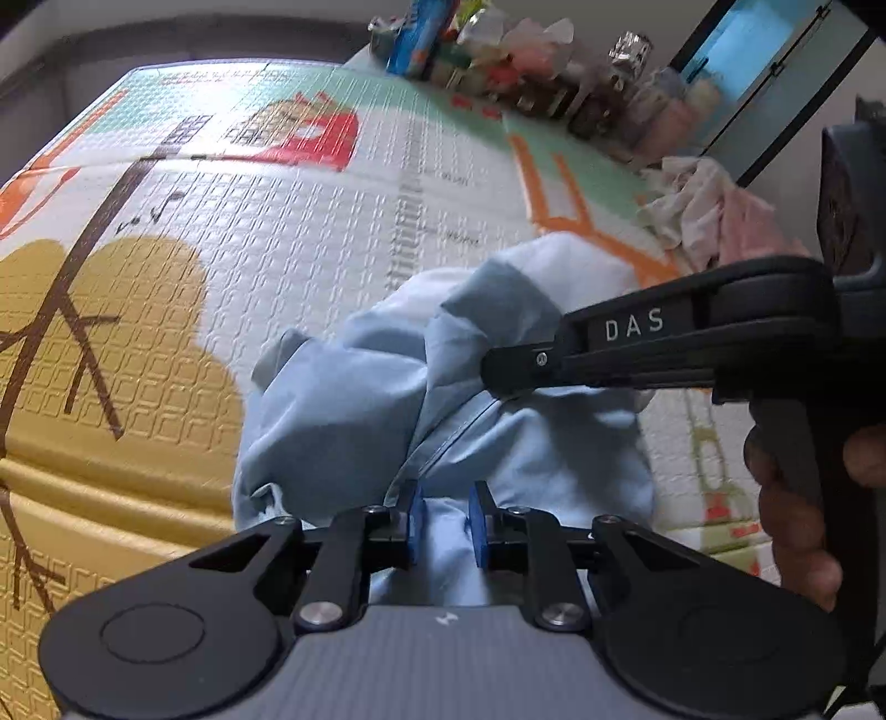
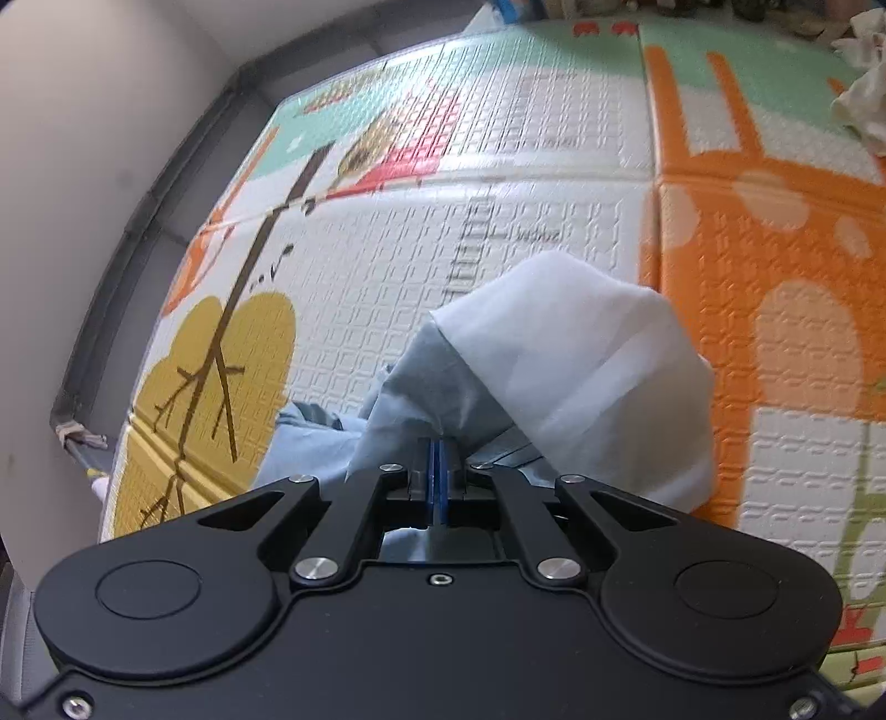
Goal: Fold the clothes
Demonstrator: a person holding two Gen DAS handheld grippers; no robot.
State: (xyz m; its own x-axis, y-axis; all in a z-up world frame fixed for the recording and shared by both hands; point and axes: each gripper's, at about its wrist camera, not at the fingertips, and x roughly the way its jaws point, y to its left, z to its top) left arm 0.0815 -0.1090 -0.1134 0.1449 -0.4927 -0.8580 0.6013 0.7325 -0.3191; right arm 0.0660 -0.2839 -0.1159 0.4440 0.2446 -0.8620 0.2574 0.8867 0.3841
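Observation:
A light blue garment [image 1: 343,399] is bunched up over the patterned play mat [image 1: 277,221]. A fold of it fills the narrow gap between the blue pads [image 1: 415,520] of my left gripper [image 1: 446,520], which is shut on it. From the right, my right gripper [image 1: 493,371] comes in, and its tip pinches the cloth higher up. In the right wrist view its pads are pressed together at the right gripper [image 2: 437,471], with the garment [image 2: 581,354] draped forward over the mat [image 2: 554,166]. A hand [image 1: 797,515] holds the right gripper's handle.
A pile of white and pink clothes [image 1: 703,205] lies at the mat's far right edge, also seen as a pile [image 2: 864,94]. Bottles and packets [image 1: 498,50] line the back edge. A wall with a grey baseboard [image 2: 111,266] borders the mat on the left.

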